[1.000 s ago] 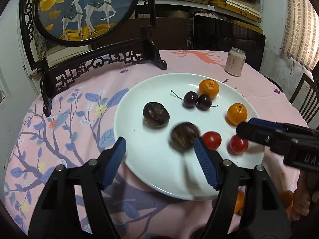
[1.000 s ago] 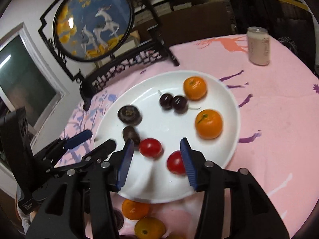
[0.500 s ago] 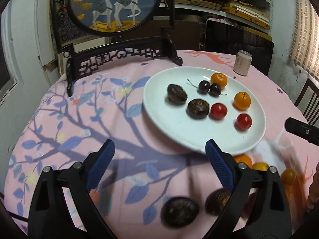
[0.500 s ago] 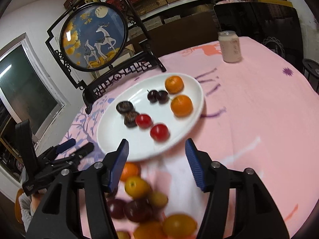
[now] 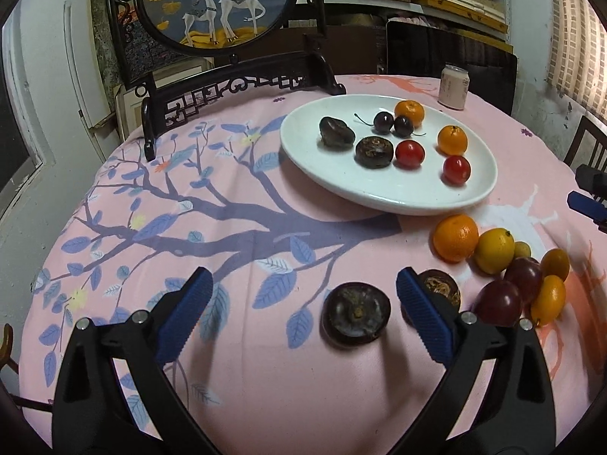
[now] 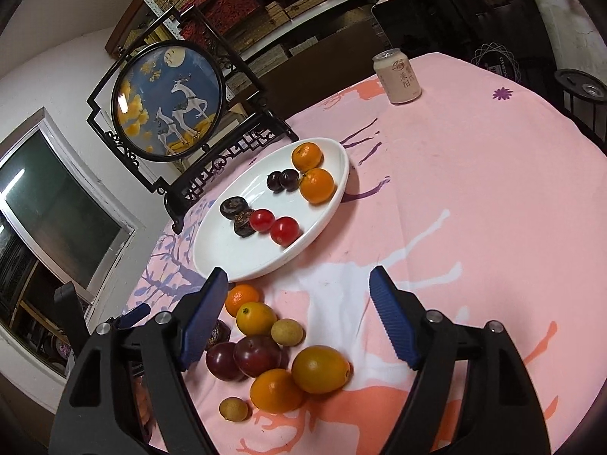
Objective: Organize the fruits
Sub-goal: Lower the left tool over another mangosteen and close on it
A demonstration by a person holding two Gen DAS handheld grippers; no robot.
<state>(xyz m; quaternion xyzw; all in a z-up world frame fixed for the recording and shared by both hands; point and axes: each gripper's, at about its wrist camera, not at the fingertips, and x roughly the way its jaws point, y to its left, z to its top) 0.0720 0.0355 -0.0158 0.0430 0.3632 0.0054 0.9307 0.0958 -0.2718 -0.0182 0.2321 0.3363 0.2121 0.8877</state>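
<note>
The left hand-held gripper point(image 5: 301, 313) hangs spread wide over the surface point(image 5: 235, 371), which is draped in a soft pink cloth printed with a purple branch and blue leaves. Its ribbed blue pads point(image 5: 184, 313) grip nothing. Between them, toward the right pad, lies a dark, wrinkled, flattened round fruit point(image 5: 356, 313), stem scar facing up. A second dark round fruit point(image 5: 440, 289) sits partly hidden behind the right pad.

The right hand-held gripper point(image 6: 299, 322) is likewise spread and empty, its pads point(image 6: 392, 324) ribbed blue plastic on black arms.

At 1 o'clock in the left view rests a glossy white oval plate point(image 5: 383, 193), its long axis running from 10 to 4 o'clock. It holds two smooth red tomatoes point(image 5: 409, 152), two dimpled oranges point(image 5: 452, 139), a pair of shiny dark cherries point(image 5: 383, 122) with thin stems, and two more wrinkled dark fruits point(image 5: 373, 151).

Just off the plate's near rim, at 3 o'clock in the left view, a loose cluster point(image 6: 265, 341) lies on the cloth: an orange point(image 6: 242, 297), yellow-orange oval citrus point(image 6: 320, 369), two glossy purple plums point(image 6: 257, 355) and small tan round longan-like fruits point(image 6: 288, 331), mostly touching.

At 12 o'clock stands a carved black wooden screen point(image 5: 216, 3) with painted deer, and a pale metal can point(image 6: 397, 76) stands upright near the far edge.
</note>
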